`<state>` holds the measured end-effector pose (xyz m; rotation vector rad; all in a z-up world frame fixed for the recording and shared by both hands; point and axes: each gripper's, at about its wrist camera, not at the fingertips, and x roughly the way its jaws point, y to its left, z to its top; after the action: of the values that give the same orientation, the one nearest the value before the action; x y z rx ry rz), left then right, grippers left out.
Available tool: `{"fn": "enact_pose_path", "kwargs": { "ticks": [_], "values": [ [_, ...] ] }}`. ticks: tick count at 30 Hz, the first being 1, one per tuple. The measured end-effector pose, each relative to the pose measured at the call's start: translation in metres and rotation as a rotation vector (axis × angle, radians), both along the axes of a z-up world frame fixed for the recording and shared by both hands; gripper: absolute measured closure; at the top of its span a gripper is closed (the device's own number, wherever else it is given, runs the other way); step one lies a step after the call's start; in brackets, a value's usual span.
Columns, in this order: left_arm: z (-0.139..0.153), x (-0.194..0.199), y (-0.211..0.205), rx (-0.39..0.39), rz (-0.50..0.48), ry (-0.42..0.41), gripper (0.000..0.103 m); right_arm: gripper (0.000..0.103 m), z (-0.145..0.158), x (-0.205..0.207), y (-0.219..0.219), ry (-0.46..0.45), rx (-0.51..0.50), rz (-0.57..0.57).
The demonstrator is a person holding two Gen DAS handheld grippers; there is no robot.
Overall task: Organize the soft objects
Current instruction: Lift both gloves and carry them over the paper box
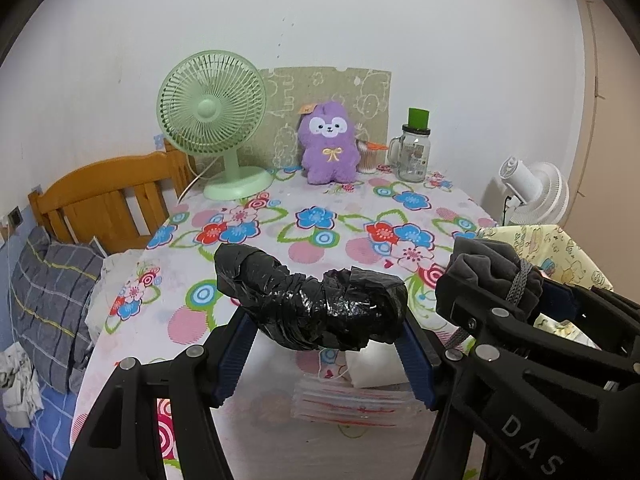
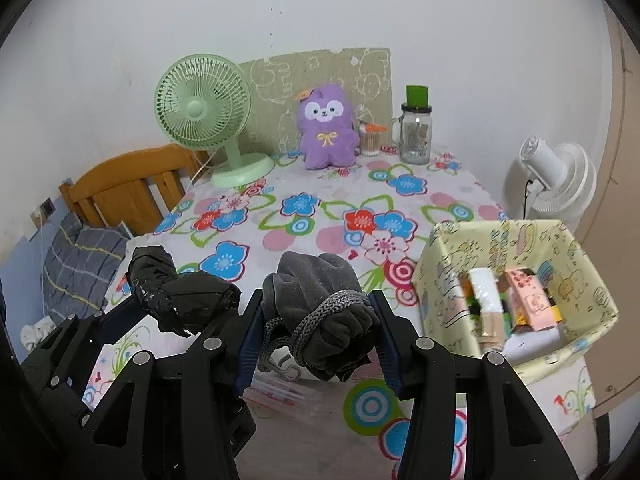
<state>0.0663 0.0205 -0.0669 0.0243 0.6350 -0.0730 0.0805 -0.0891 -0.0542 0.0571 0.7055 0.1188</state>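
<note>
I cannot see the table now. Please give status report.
Left claw shut on black plastic bundle. Right claw shut on grey cloth roll. Yellow box at right, nothing in between.

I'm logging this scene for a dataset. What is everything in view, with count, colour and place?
black plastic bundle: 1, black, held above table's near edge
grey cloth bundle: 1, grey, cord-tied, held beside it
plush toy: 1, purple, table's far side
desk fan: 1, green, left of plush
glass jar: 1, clear, green lid, right of plush
storage box: 1, pale yellow, table's right
floor fan: 1, white, beyond box
tablecloth: 1, floral
left hand-held gripper: 1, black, shut on plastic bundle
right hand-held gripper: 1, black, shut on cloth bundle
</note>
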Motion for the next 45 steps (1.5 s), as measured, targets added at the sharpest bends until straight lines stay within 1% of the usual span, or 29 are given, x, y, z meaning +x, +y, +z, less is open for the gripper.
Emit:
{"fn": "enact_pose_path", "kwargs": {
  "ticks": [8, 17, 27, 35, 45],
  "values": [
    [0.016, -0.004, -0.012, 0.013, 0.000, -0.022, 0.034, 0.050, 0.016, -0.005, -0.012, -0.028, 0.002, 0.003],
    [0.027, -0.005, -0.031, 0.006, 0.001, -0.034, 0.034, 0.050, 0.029, -0.006, -0.032, -0.062, -0.009, 0.001],
    [0.029, 0.004, -0.064, -0.013, -0.020, -0.027, 0.034, 0.050, 0.033, -0.003, -0.063, -0.076, -0.032, -0.021],
    [0.034, 0.007, -0.092, -0.010, -0.046, -0.038, 0.034, 0.050, 0.037, -0.001, -0.088, -0.088, -0.035, -0.037],
    [0.035, 0.013, -0.131, -0.006, -0.105, -0.037, 0.034, 0.050, 0.038, 0.003, -0.129, -0.092, -0.033, -0.085]
  ]
}}
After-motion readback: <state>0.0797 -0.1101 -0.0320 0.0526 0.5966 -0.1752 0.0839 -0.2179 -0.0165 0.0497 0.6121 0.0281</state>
